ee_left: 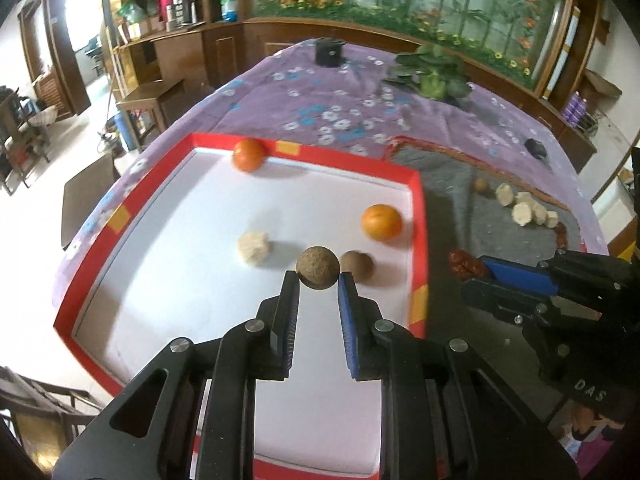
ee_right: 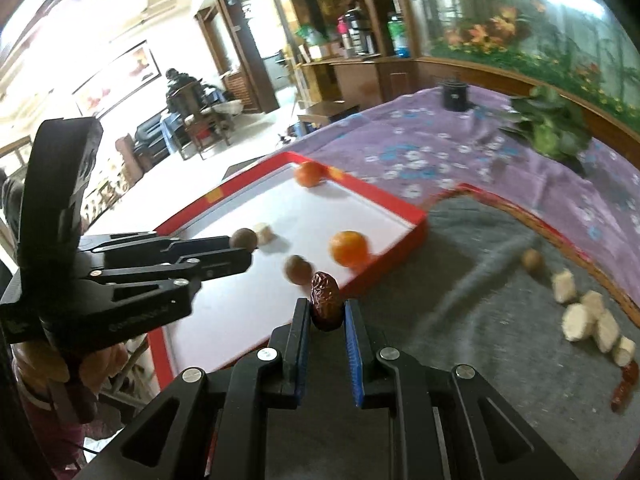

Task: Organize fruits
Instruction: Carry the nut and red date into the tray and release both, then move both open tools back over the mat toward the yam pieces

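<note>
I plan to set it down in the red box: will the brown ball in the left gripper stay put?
Probably not: the brown ball looks round, so it may roll on the red box's smooth white floor. Its surface looks rough, which likely limits slipping.

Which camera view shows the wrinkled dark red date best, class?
The right wrist view: the wrinkled dark red date stands sharp and central, clamped between the right gripper fingers. The left wrist view shows only a blurred part of it at that gripper's tip, beside the red-rimmed white tray.
</note>
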Tool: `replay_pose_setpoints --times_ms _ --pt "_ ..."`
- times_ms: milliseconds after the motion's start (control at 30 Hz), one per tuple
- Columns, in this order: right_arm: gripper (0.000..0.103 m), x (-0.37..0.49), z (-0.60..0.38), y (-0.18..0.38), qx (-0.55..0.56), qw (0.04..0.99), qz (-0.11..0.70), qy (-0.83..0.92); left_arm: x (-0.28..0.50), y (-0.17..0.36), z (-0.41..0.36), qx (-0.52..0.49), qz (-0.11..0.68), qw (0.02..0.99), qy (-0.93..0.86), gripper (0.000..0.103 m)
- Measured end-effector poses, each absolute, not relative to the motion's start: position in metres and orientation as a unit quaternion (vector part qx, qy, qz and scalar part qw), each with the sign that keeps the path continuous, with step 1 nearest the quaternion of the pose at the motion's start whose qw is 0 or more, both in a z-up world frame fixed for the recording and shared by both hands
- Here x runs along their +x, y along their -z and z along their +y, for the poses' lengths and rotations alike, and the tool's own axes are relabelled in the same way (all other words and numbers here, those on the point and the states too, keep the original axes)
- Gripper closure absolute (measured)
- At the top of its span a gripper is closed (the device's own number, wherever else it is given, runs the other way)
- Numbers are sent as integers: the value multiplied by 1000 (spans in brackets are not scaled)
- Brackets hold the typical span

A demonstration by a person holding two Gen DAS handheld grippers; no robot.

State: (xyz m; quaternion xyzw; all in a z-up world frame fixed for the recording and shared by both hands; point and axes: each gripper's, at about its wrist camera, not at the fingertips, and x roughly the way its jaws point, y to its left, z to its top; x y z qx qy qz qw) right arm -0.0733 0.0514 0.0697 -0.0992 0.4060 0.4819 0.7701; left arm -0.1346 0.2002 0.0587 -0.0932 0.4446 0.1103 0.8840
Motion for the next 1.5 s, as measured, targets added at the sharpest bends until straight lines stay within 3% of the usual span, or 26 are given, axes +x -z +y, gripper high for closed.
replay_pose_setpoints --times_ms 867,1000,1100,1233,1500 --pt "86 -85 108 -38 -127 730 437 -510 -133 -28 234 -142 468 860 -145 83" --pt "84 -86 95 -47 -116 737 429 -509 -136 -33 233 -145 461 863 -147 60" --pt "83 -84 81 -54 -102 743 425 -507 -136 -40 228 -141 454 867 -148 59" --pt "82 -79 62 -59 -90 754 422 -495 -134 -46 216 -127 448 873 -144 49" --pt "80 -67 21 -64 -58 785 415 -457 -124 -55 187 -107 442 882 -123 49"
